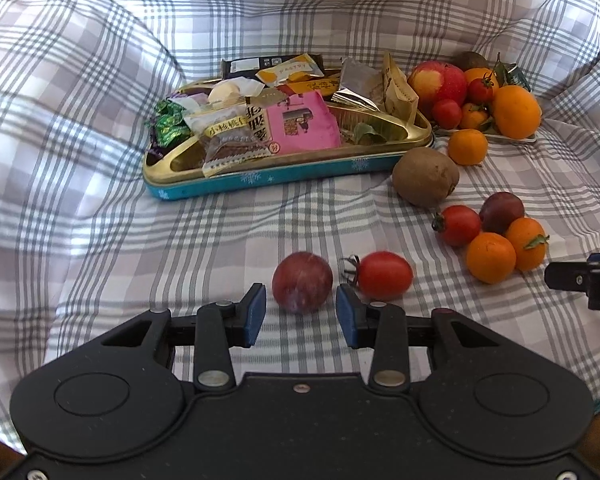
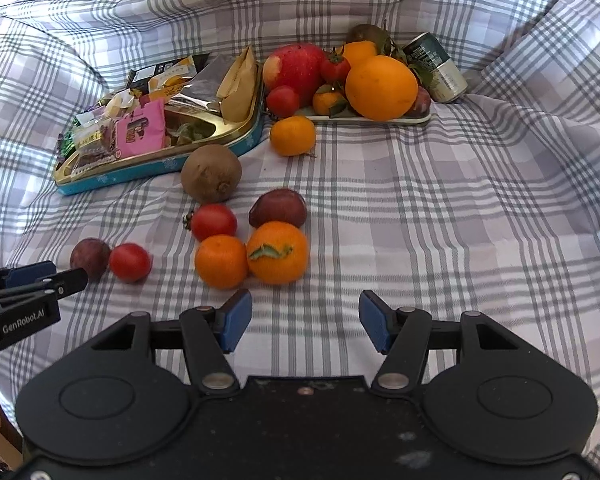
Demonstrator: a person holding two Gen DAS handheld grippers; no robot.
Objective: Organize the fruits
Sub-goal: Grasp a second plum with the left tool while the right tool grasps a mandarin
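the left tongs (image 1: 301, 316) stand open over a checked cloth (image 1: 100, 220), their blue pads on either side of a dark plum (image 1: 302, 287) without touching it. a small red tomato (image 1: 384, 275) lies just right of the right pad. the right tongs (image 2: 305, 322) are open and hold nothing; just beyond them sit two tangerines (image 2: 252, 258), another tomato (image 2: 213, 222) and a second plum (image 2: 278, 208). further off lie a kiwi (image 2: 211, 173), a snack tin (image 2: 160, 168) to the left, and a plate (image 2: 380, 120) piled with fruit.
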